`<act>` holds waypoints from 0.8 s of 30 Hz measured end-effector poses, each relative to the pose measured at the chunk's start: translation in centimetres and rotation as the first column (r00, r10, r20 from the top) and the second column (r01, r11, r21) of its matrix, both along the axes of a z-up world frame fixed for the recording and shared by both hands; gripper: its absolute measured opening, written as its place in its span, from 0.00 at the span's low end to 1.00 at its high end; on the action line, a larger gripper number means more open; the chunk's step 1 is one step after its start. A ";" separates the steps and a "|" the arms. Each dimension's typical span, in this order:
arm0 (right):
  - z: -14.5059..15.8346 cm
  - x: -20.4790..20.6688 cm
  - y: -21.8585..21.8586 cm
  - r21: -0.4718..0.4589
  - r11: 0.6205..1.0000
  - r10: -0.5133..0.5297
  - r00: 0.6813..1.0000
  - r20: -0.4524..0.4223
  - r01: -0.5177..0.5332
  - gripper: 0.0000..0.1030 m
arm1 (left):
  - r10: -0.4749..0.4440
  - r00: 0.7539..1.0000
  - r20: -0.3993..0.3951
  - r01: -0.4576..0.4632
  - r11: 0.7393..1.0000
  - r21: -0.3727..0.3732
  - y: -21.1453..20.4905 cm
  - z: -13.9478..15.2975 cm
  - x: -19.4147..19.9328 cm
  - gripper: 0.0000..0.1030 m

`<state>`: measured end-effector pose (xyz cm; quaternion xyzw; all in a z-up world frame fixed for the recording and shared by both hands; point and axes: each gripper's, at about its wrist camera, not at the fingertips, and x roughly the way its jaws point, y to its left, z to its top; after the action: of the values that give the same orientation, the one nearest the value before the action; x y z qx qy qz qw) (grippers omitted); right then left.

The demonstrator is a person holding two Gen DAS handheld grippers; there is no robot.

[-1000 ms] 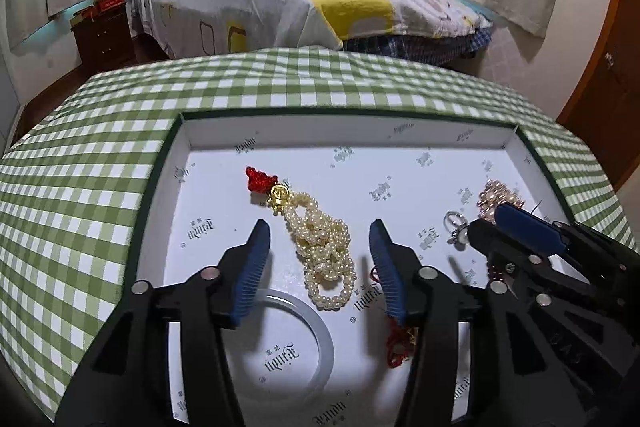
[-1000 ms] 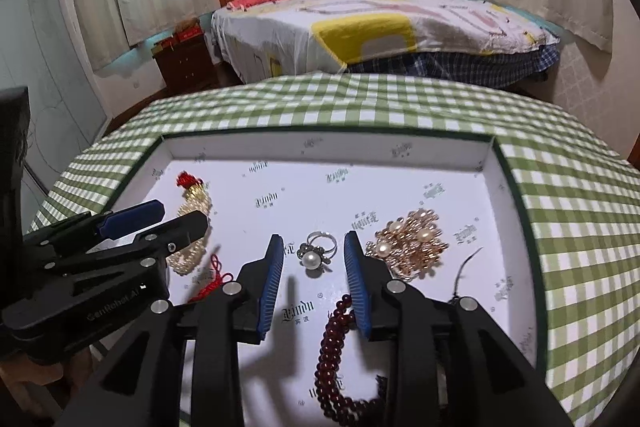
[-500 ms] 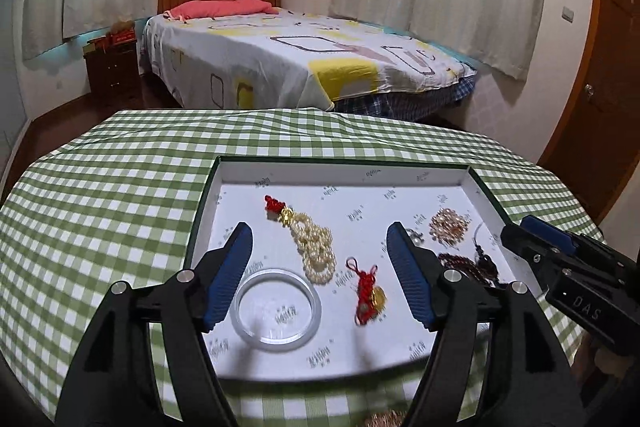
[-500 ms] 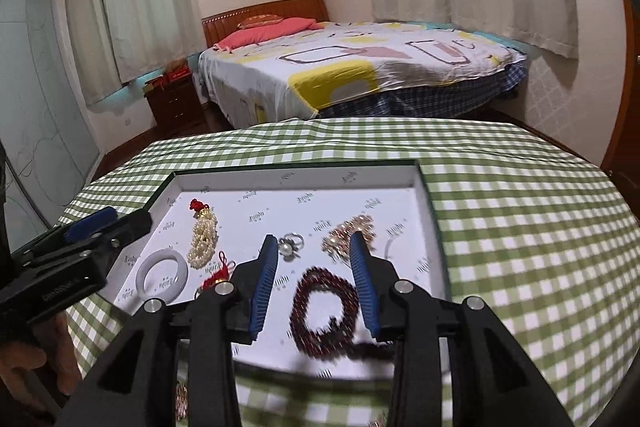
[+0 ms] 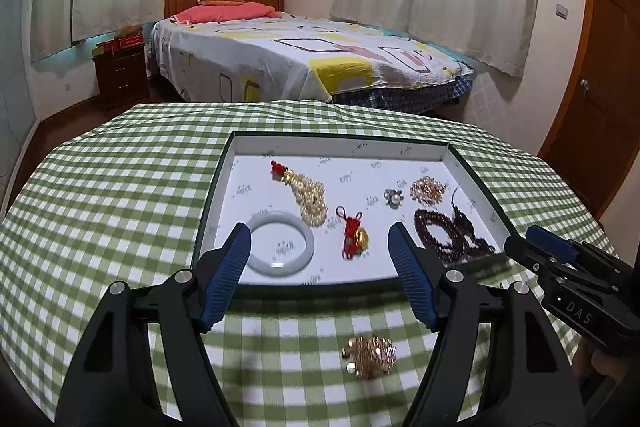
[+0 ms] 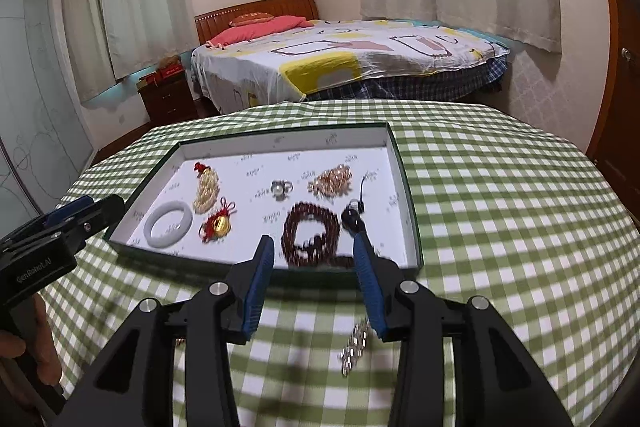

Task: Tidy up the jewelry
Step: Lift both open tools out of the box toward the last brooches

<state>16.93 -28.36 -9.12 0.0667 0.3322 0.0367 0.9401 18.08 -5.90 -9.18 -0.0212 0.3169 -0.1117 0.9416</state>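
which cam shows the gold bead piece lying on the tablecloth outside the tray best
The left wrist view: the gold bead piece lies whole between the open left gripper fingers, near the tray. The right wrist view shows only a blurred sliver of what may be it.

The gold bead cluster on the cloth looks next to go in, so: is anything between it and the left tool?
Nothing visible: the gold bead cluster lies alone on the checked cloth, just below the open left tool.
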 end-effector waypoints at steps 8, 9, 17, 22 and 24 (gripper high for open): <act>-0.5 -2.9 0.4 -0.018 1.000 0.008 1.000 0.008 -0.008 0.41 | 0.018 1.000 0.005 -0.018 1.000 0.010 0.5 0.1 -2.6 0.68; -0.6 -3.2 0.5 -0.018 1.000 0.009 1.000 0.008 -0.009 0.41 | 0.020 1.000 0.008 -0.021 1.000 0.011 0.6 0.1 -2.9 0.68; -1.6 -5.2 0.4 -0.020 1.000 0.006 1.000 0.004 -0.006 0.43 | 0.038 0.999 0.015 -0.039 0.999 0.023 1.2 -0.7 -4.6 0.74; -2.7 -6.0 0.1 -0.030 1.000 -0.006 1.000 -0.011 0.006 0.45 | 0.047 0.999 0.007 -0.048 0.998 0.032 1.5 -1.8 -5.6 0.76; -3.1 -6.0 -0.1 -0.032 0.999 -0.011 1.000 -0.018 0.010 0.45 | 0.050 0.999 -0.004 -0.050 0.998 0.027 1.6 -2.3 -5.7 0.77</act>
<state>10.89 -28.42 -12.18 0.0536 0.3412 0.0260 0.9381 12.38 -4.35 -11.50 -0.0165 0.3200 -0.0838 0.9436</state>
